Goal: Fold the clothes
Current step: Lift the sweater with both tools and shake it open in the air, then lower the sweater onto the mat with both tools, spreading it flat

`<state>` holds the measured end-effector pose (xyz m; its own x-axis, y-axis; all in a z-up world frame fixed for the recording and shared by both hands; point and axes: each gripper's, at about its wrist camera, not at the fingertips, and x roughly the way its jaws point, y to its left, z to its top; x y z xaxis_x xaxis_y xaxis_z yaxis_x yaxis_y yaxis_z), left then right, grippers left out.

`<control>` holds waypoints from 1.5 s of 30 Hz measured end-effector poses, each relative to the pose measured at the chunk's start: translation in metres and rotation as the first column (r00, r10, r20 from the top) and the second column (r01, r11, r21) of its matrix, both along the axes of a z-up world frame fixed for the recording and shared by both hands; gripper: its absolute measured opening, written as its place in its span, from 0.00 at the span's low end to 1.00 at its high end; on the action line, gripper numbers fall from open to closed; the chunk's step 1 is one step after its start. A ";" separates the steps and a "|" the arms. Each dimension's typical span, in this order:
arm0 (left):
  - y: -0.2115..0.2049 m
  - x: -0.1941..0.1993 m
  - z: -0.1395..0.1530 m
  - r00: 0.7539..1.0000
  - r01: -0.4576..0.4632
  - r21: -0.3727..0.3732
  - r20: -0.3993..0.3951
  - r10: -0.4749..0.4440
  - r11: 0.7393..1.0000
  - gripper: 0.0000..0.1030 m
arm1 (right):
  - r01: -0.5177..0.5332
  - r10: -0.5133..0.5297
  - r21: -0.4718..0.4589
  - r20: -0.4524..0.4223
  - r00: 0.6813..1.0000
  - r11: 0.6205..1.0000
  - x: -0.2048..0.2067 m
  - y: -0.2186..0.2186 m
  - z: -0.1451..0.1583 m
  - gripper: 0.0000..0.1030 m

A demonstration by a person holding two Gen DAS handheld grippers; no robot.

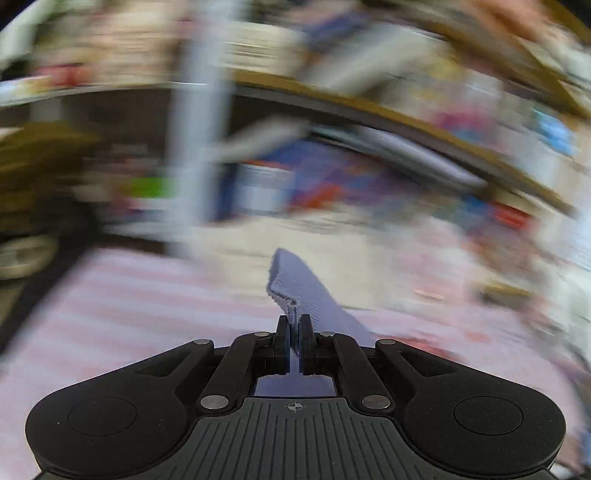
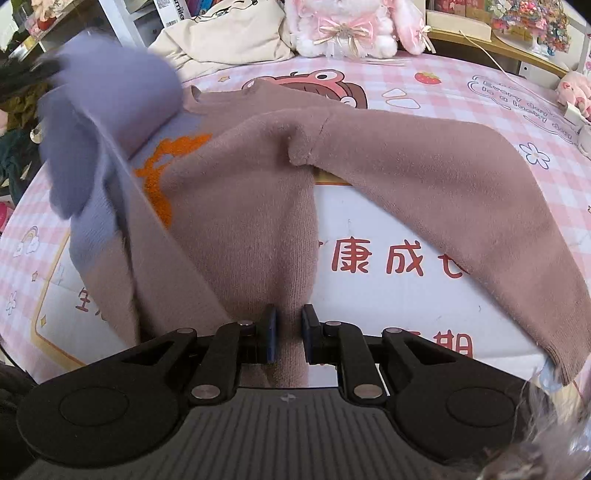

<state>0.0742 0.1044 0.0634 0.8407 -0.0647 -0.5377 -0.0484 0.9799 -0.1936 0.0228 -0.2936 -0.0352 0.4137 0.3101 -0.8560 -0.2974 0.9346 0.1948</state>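
A mauve-brown knit sweater (image 2: 243,206) with a lavender left part and an orange design (image 2: 162,173) lies spread on the pink checked bed sheet (image 2: 461,88). My right gripper (image 2: 289,338) is shut on the sweater's hem at the near edge. Its right sleeve (image 2: 461,192) stretches out to the right. The lavender sleeve (image 2: 110,103) is lifted and blurred at upper left. In the left wrist view my left gripper (image 1: 294,341) is shut on the lavender sleeve's cuff (image 1: 295,280); the background there is motion-blurred.
A pink plush rabbit (image 2: 351,26) and a cream cloth (image 2: 229,33) lie at the far edge of the bed. Shelves with small items stand behind. A white printed panel with red characters (image 2: 388,258) covers the sheet's middle.
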 end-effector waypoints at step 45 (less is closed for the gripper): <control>0.049 -0.012 -0.100 0.914 0.024 -0.216 -0.391 -0.108 0.976 0.07 | 0.116 -0.115 -0.113 0.016 0.993 0.987 0.010 0.004 0.004 0.10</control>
<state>0.0625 0.1530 -0.0362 0.5494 -0.2553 -0.7956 -0.0995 0.9254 -0.3657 0.0329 -0.2899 -0.0309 0.4494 0.1611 -0.8787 -0.1878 0.9787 0.0834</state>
